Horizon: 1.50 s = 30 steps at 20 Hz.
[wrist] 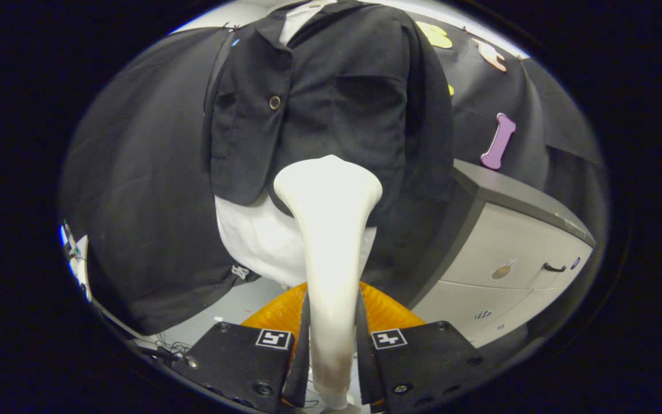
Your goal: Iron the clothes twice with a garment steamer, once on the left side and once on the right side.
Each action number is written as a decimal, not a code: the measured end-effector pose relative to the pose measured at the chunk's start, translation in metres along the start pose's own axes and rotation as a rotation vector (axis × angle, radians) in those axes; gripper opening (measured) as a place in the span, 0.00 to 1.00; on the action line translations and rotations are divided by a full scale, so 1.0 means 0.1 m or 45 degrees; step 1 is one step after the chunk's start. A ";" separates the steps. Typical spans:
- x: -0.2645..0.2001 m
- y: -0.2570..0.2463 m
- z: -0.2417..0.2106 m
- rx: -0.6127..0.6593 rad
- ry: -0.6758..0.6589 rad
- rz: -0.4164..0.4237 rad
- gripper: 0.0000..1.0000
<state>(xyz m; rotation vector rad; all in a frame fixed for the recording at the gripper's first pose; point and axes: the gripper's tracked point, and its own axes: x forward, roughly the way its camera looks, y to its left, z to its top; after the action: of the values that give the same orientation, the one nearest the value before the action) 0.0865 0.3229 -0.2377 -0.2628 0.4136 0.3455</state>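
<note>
The tool point(331, 345) points forward and slightly upward, both fingers clamped on the handle of a white plastic garment steamer point(328, 230). Its flared head sits against the lower front of a black buttoned jacket point(331, 98) hanging beyond the fingers.

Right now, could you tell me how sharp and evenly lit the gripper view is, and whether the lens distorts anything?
In the gripper view, the steamer head is in focus but so bright that its surface detail washes out; the black jacket keeps little fold detail; the fisheye bows the cabinet edges; the gripper, shut on the steamer handle, looks slightly soft.
</note>
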 end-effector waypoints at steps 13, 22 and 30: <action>-1.14 0.83 2.71 0.002 -0.869 -0.038 0.37; -0.98 1.53 4.09 -0.032 -1.179 0.094 0.37; -0.46 1.71 4.69 -0.061 -1.225 0.005 0.38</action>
<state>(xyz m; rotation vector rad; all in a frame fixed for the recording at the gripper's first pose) 0.1443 0.6140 0.1660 -0.1176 -0.5415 0.4439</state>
